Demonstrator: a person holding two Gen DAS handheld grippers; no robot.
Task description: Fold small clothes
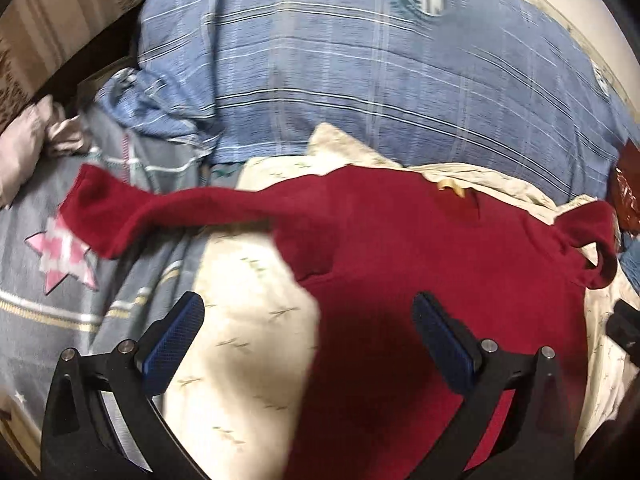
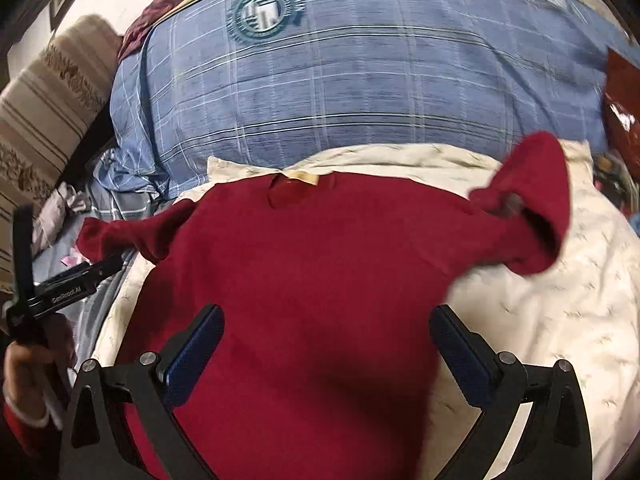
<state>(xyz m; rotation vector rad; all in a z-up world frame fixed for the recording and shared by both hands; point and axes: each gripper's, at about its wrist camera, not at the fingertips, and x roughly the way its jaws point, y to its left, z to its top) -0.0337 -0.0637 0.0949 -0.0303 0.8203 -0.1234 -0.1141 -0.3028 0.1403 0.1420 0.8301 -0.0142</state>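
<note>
Right wrist view: red sweater (image 2: 304, 264) blurred, hem cut off.

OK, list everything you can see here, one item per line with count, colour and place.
sweater: one, dark red, spread flat on the cream sheet, sleeves out to both sides
cream sheet: one, cream with small sprigs, under the sweater
blue quilt: one, blue plaid with a round teal emblem, bunched behind the sweater
grey bedding: one, grey with a pink star, left of the cream sheet
striped cushion: one, beige with brown stripes, far left
shiny red item: one, at the right edge, unclear what
left hand-held gripper: black, blue pads, open over the sweater's left edge
right hand-held gripper: black, blue pads, open over the sweater
hand: one, holding the left tool's handle
</note>
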